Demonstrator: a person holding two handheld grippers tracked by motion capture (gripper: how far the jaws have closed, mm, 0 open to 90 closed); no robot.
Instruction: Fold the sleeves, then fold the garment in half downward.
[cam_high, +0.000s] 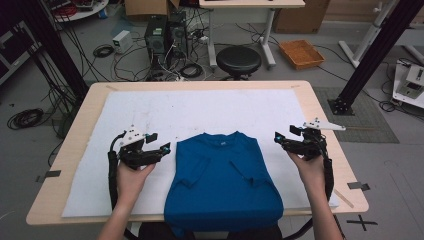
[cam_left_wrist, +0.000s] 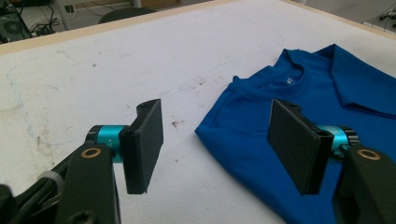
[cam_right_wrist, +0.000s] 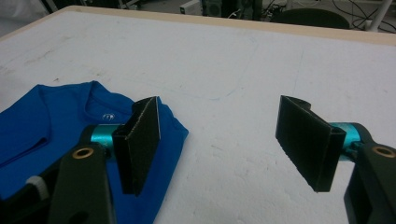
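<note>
Both forearms reach in from the near table edge; left gripper (cam_high: 159, 142) and right gripper (cam_high: 283, 135) hover either side of the blue T-shirt (cam_high: 222, 180), jaws spread wide, nothing between them; sleeves folded inward, the shirt lies mid-front on the white cloth (cam_high: 200, 107), hem overhanging.

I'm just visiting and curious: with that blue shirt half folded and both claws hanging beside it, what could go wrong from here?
1. The blue shirt's bottom hem hangs over the table's near edge, so a tug toward the person might slide it off.
2. Both sleeves are only laid loosely inward; lifting a shoulder could let them flop open again.
3. The left claw and right claw are open beside the shoulders; an uneven pinch might catch the white cover too.
</note>
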